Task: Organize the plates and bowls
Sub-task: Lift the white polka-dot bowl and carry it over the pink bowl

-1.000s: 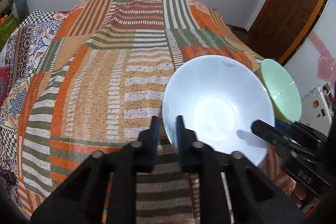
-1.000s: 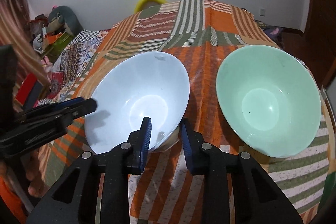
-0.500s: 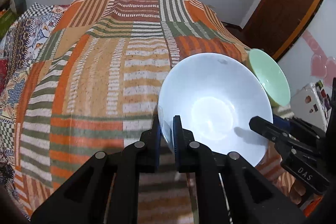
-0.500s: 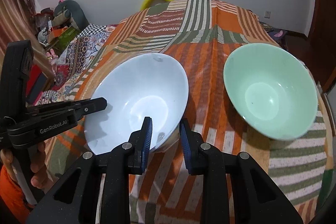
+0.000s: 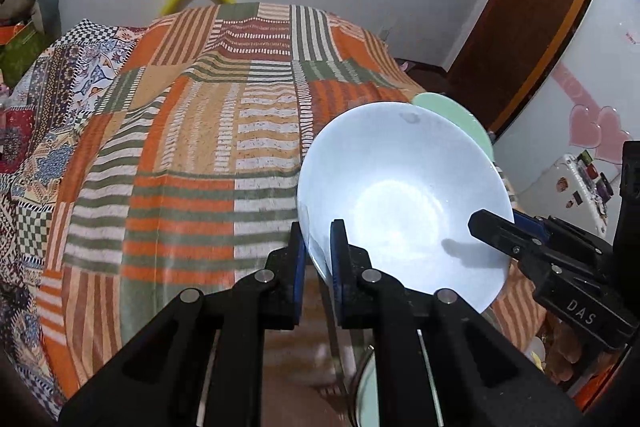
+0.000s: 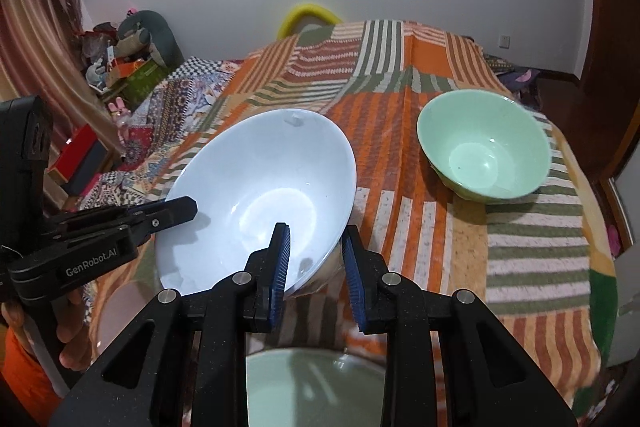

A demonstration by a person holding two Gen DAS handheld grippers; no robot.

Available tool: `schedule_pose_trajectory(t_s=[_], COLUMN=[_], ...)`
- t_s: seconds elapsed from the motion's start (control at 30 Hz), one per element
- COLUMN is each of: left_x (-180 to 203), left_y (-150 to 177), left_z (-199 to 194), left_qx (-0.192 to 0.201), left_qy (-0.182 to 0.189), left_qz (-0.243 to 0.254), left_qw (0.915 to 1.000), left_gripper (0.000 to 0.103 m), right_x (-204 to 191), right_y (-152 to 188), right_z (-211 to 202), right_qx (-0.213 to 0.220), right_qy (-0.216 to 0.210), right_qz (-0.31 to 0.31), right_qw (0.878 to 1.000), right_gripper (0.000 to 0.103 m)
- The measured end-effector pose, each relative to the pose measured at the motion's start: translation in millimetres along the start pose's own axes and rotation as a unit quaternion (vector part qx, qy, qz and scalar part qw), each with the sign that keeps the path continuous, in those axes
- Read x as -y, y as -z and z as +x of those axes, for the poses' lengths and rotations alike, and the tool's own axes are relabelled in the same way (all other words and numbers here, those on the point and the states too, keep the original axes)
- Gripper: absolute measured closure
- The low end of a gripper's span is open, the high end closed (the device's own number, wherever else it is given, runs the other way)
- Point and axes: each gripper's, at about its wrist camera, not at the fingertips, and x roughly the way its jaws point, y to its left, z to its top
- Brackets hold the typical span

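A white bowl (image 5: 400,195) (image 6: 256,187) hangs tilted above the striped cloth, held from both sides. My left gripper (image 5: 318,261) is shut on its near-left rim; in the right wrist view it reaches in from the left (image 6: 188,209). My right gripper (image 6: 316,255) is shut on the bowl's other rim, one pad inside and one under the wall; in the left wrist view it comes in from the right (image 5: 492,227). A green bowl (image 6: 484,151) stands upright on the cloth to the right, partly hidden behind the white bowl (image 5: 468,123).
The striped patchwork cloth (image 6: 520,259) covers a wide surface. A pale green dish (image 6: 312,383) lies below the grippers at the frame's bottom. Boxes and toys (image 6: 128,67) crowd the far left, and a wooden door (image 5: 536,19) stands at the right.
Both grippers have risen and drawn back with the white bowl between them. The green bowl now looks smaller and farther off, and a pale green dish has come into view below.
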Motion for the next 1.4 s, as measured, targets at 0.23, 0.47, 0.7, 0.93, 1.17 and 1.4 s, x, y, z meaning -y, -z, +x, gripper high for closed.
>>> schedule_pose_trajectory(t_s=[0.23,0.47,0.7,0.93,1.17,1.4], left_x=[9.7,9.8,8.2,-6.7,-23.5,-42.2], left_y=[25.7,47.0,68.6,86.4,104.7,120.1], left_z=[-49.4,-89.1,-121.9,-140.4,-150.4,-147.3], left_qx=[0.027,0.049,0.069,0.070,0.066,0.055], left_qy=[-0.003,-0.010,-0.026,-0.033,-0.049,-0.071], left_qz=[0.005,-0.004,0.001,-0.013,-0.025,-0.034], left_qw=[0.9996,0.9988,0.9973,0.9969,0.9963,0.9954], left_gripper=[0.092,0.092,0.092,0.092,0.092,0.092], right_x=[-17.1,-35.3,-53.4,-66.5,-84.8,-100.3], right_y=[11.1,22.4,34.8,49.5,62.3,72.7], right_z=[-30.1,-49.9,-60.7,-68.2,-61.4,-48.0], right_qx=[0.022,0.035,0.041,0.046,0.034,0.013], right_qy=[-0.009,-0.024,-0.039,-0.059,-0.076,-0.087], right_qz=[-0.005,-0.021,-0.033,-0.041,-0.054,-0.063], right_qw=[1.000,0.999,0.998,0.996,0.995,0.994], right_gripper=[0.079,0.079,0.079,0.079,0.079,0.079])
